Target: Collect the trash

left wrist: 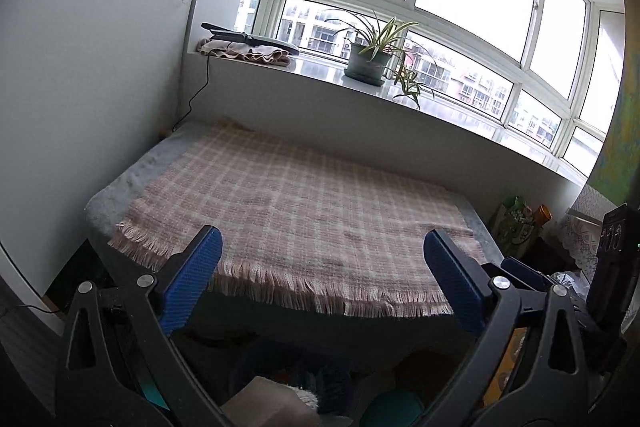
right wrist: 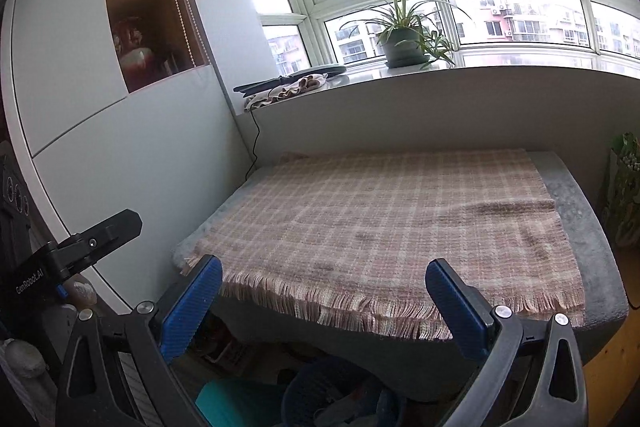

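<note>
My left gripper (left wrist: 322, 247) is open and empty, held just in front of the near fringe of a pink checked cloth (left wrist: 296, 203) that covers a low table. My right gripper (right wrist: 324, 275) is also open and empty over the same cloth (right wrist: 392, 219) at its front edge. No trash shows on the cloth. Below the table edge a dark blue basket (right wrist: 332, 387) holds some items; it also shows in the left wrist view (left wrist: 296, 371). Part of the left gripper's body (right wrist: 80, 247) shows at the left of the right wrist view.
A potted plant (left wrist: 370, 61) (right wrist: 404, 47) and a flat black device on a rag (left wrist: 248, 47) (right wrist: 288, 85) sit on the windowsill. White cupboards (left wrist: 80, 87) stand to the left. Bags and bottles (left wrist: 516, 223) stand right of the table. A teal object (right wrist: 232, 403) lies below.
</note>
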